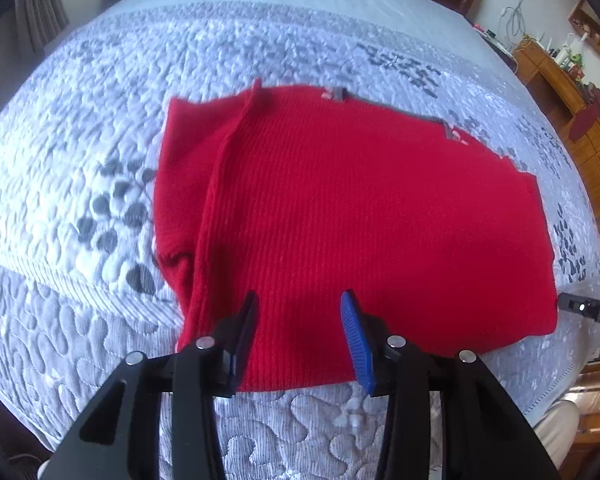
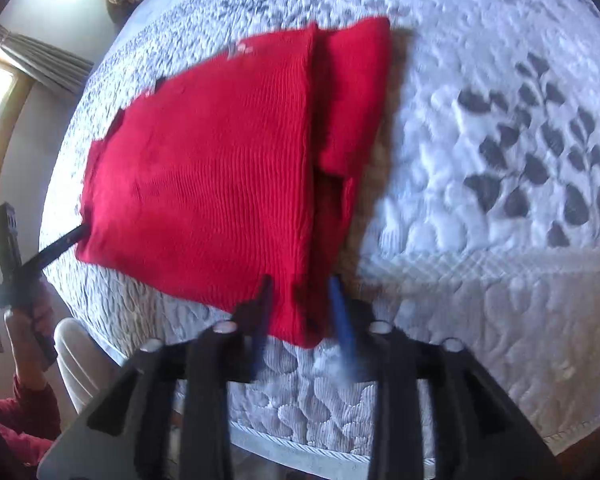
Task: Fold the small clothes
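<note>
- Left gripper [image 1: 300, 304]: black frame with silver bolts, fingers faced with ribbed blue pads [image 1: 358, 344]; jaws spread wide, nothing between them, poised over the near edge of the garment.
- Right gripper [image 2: 300, 292]: same build, blurred in its own view; jaws apart, straddling the near corner of the garment without visibly pinching it. In the left wrist view its black tip [image 1: 588, 308] shows at the garment's right edge.
- Red knit garment [image 1: 360, 220]: ribbed, soft, folded into a rough rectangle and lying flat on the bed; a narrower folded layer runs along one side under a raised seam [image 1: 228, 148]. Small grey and white trim pieces [image 1: 336, 94] show at the far edge.
- Quilted bedspread [image 1: 80, 120]: pale, pebble-stitched, printed with dark grey leaf motifs [image 1: 116, 216]; corded edge [image 2: 300, 446] near the camera.
- Wooden cabinet [image 1: 572, 92]: beyond the bed at the right, cluttered with small objects too small to tell.
- Pleated curtain [image 2: 40, 60]: beside a bright window, far left in the right wrist view.
</note>
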`<state>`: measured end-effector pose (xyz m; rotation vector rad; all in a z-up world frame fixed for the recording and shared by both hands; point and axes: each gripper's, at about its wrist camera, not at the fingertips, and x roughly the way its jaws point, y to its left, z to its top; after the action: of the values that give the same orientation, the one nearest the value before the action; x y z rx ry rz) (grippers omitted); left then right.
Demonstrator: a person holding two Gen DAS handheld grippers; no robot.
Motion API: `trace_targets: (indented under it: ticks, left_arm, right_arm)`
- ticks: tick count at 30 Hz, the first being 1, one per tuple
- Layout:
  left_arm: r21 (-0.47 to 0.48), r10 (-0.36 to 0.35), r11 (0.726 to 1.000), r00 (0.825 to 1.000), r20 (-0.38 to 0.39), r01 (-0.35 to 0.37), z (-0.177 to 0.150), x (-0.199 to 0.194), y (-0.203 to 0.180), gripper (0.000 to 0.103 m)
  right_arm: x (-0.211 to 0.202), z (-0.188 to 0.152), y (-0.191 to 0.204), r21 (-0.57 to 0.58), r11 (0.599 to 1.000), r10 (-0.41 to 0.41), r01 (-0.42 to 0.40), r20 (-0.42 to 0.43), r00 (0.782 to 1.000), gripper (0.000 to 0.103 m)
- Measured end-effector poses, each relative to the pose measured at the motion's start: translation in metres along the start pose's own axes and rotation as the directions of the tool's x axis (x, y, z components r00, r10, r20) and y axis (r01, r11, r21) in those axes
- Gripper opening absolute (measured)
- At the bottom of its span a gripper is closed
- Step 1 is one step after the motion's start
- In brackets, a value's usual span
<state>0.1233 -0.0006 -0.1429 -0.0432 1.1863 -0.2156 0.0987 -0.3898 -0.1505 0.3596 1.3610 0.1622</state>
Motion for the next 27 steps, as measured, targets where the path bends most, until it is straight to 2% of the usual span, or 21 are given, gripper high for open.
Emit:
trace_targets:
  ticks: [1, 3, 7, 9, 12, 17, 22, 25, 27]
  left_arm:
    - [0.012, 0.007, 1.0, 1.0, 0.015, -0.008, 0.003, -0.003, -0.004, 0.048]
    - [0.027, 0.016, 0.999, 0.999, 0.033, -0.017, 0.009, -0.008, -0.01, 0.051]
    - [0.049, 0.021, 0.999, 0.998, 0.055, -0.023, 0.021, -0.012, -0.019, 0.053]
    - [0.057, 0.027, 0.998, 0.997, 0.065, -0.031, 0.026, -0.011, -0.023, 0.054]
    - [0.068, 0.035, 0.997, 0.997, 0.067, -0.04, 0.032, -0.007, -0.028, 0.057]
    - [0.07, 0.033, 0.997, 0.998, 0.047, -0.036, 0.036, 0.006, -0.026, 0.059]
    - [0.04, 0.032, 0.999, 0.999, -0.039, -0.03, 0.04, 0.038, -0.015, 0.06]
    - [0.014, -0.037, 0.999, 0.996, -0.079, 0.038, 0.039, 0.055, -0.004, 0.067]
    - [0.041, -0.035, 0.998, 0.996, -0.087, 0.039, 0.039, 0.057, -0.006, 0.068]
  right_arm:
    - [-0.003, 0.005, 0.0, -0.002, 1.0, -0.012, 0.012, 0.009, 1.0, 0.041]
    - [-0.007, 0.018, -0.001, 0.004, 0.999, -0.038, 0.038, 0.022, 0.999, 0.054]
    - [-0.003, 0.037, 0.001, 0.009, 0.998, -0.063, 0.063, 0.023, 0.998, 0.057]
    - [0.001, 0.044, -0.001, 0.019, 0.998, -0.055, 0.055, 0.019, 0.998, 0.066]
    - [0.01, 0.049, -0.006, 0.05, 0.998, -0.038, 0.037, 0.005, 0.999, 0.072]
    - [0.03, 0.047, -0.013, 0.086, 0.996, -0.018, 0.02, -0.031, 0.999, 0.073]
    - [0.04, 0.046, -0.013, 0.074, 0.997, -0.028, 0.03, -0.033, 0.999, 0.075]
    - [0.035, 0.045, -0.014, 0.089, 0.995, 0.036, -0.034, -0.022, 0.999, 0.074]
    - [0.034, 0.044, -0.016, 0.105, 0.992, 0.071, -0.068, -0.021, 0.997, 0.069]
